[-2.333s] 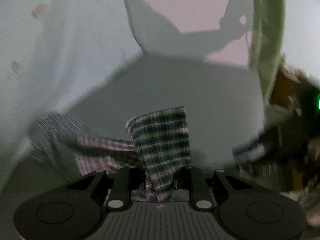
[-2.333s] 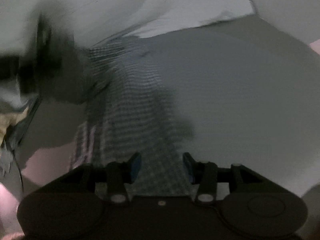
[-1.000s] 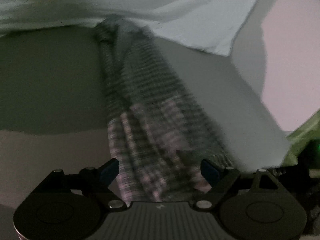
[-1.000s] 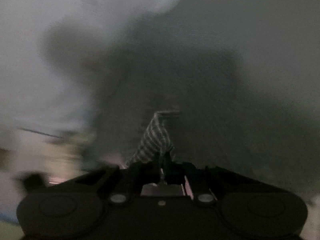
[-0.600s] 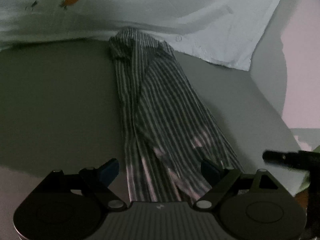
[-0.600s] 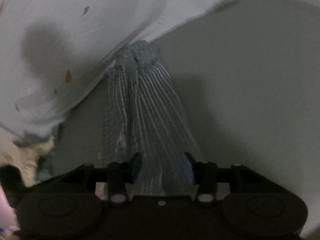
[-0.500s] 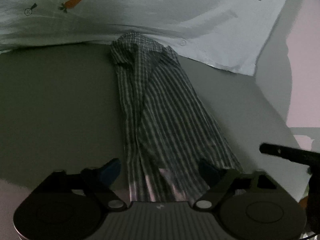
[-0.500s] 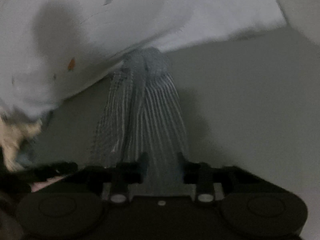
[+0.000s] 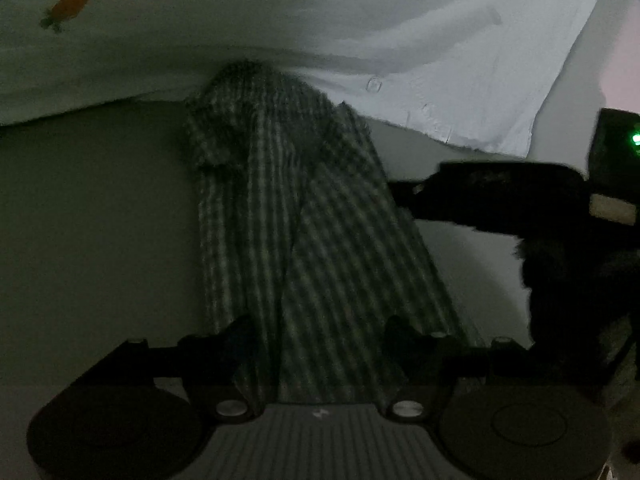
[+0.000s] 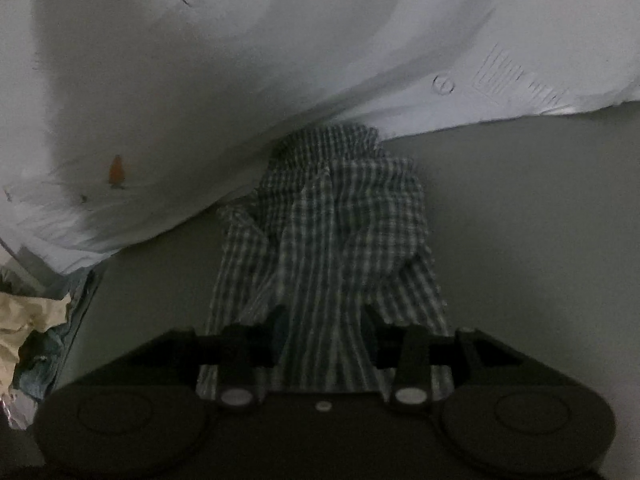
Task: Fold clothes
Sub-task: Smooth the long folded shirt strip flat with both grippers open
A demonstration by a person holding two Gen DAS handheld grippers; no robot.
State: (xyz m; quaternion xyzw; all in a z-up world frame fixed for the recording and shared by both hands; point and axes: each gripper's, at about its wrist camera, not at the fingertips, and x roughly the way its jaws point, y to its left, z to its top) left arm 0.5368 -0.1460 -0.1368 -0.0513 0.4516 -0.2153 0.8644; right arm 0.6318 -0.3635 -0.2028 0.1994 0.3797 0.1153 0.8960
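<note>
Both grippers matte black plastic, same build. Left gripper: two round disc housings at the near corners, ribbed grey plate between them carrying a small white mark, one silver screw head at each finger pivot, angular linkage arms running out to the fingers. Right gripper: same discs and silver pivot screws, small pale dot at centre, smooth dark plate. Seen from the left wrist, its body shows a green light.

surface: grey tabletop below me, dim | far edge of tabletop: white sheet with a small orange carrot print lying on it; faint ring marks too | off the tabletop's left edge, my right view: crumpled beige paper; crinkled foil below it
</note>
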